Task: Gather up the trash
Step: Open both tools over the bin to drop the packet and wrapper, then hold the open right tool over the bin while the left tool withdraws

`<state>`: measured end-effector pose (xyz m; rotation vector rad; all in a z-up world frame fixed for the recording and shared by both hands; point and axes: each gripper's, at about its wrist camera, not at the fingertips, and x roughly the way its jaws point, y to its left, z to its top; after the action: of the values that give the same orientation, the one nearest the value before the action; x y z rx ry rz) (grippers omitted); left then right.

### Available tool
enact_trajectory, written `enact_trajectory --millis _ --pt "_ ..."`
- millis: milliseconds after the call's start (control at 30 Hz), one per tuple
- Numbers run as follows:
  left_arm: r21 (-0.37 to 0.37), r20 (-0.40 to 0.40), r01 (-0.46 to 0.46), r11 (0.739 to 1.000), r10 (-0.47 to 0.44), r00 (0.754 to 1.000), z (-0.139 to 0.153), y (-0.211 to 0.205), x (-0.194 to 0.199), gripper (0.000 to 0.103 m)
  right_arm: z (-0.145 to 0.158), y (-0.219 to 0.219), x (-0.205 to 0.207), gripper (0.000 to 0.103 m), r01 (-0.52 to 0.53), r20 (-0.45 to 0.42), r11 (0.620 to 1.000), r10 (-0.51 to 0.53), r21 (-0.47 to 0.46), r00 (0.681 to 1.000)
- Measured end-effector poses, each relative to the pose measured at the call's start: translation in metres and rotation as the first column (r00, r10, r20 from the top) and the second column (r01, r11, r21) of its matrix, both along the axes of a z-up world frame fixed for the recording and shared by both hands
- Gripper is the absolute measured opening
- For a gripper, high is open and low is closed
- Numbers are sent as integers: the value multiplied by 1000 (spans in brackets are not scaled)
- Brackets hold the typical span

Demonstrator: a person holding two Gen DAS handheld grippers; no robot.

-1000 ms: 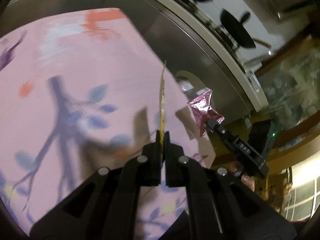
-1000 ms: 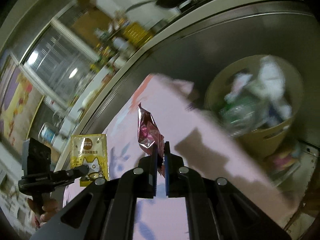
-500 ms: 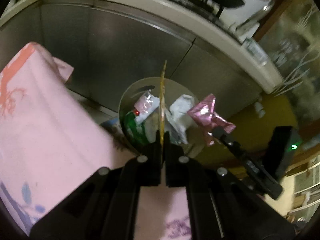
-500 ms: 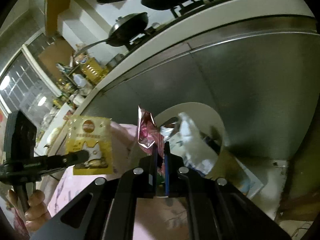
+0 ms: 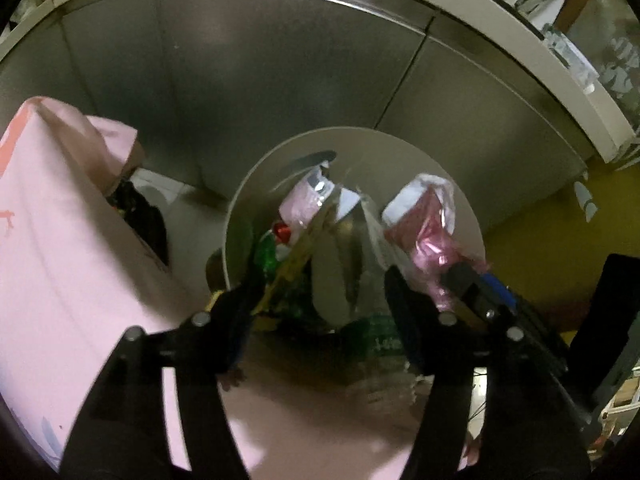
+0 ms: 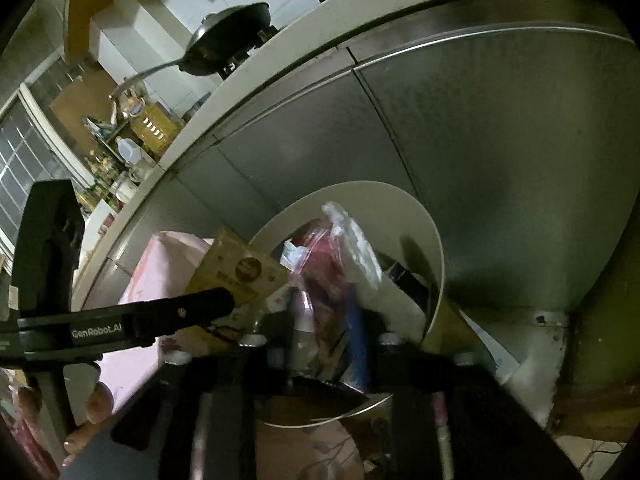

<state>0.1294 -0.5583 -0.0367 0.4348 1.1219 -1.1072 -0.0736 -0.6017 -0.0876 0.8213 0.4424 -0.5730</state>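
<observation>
A round beige trash bin full of wrappers and a green bottle stands against the steel cabinet. My left gripper is open right over the bin; the yellow sachet slants against its left finger, falling loose. In the right wrist view the sachet lies beside the left gripper's finger. My right gripper is open over the bin, and the pink foil wrapper hangs between its fingers. The wrapper also shows in the left wrist view.
A pink cloth-covered table lies left of and below the bin. Steel cabinet doors and a white counter edge rise behind it. A pan sits on the stove above. The floor at right is yellowish.
Both grippers moved from over the pink table to right above the bin. Both have opened, letting go of the yellow sachet and the pink wrapper.
</observation>
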Motion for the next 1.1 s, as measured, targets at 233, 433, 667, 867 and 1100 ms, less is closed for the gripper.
enact_trajectory --millis 233,433,667,867,1100 --pt "-41 -13 -39 998 39 999 14 18 3 60 13 8 -16 62 26 47 999 -24 -38 999" --pt "-124 -42 -67 990 62 997 38 49 3 60 23 21 -28 62 20 67 1000 -19 -12 998" --pt "-200 -96 -121 972 103 990 59 100 4 60 40 43 -30 62 -36 79 999 36 -4 996" --pt "-236 -134 -202 951 175 976 63 157 12 60 79 30 38 43 -244 25 968 245 -51 969" --pt "-230 -164 -271 935 237 958 57 207 16 60 74 21 161 27 -475 -147 874 486 105 862"
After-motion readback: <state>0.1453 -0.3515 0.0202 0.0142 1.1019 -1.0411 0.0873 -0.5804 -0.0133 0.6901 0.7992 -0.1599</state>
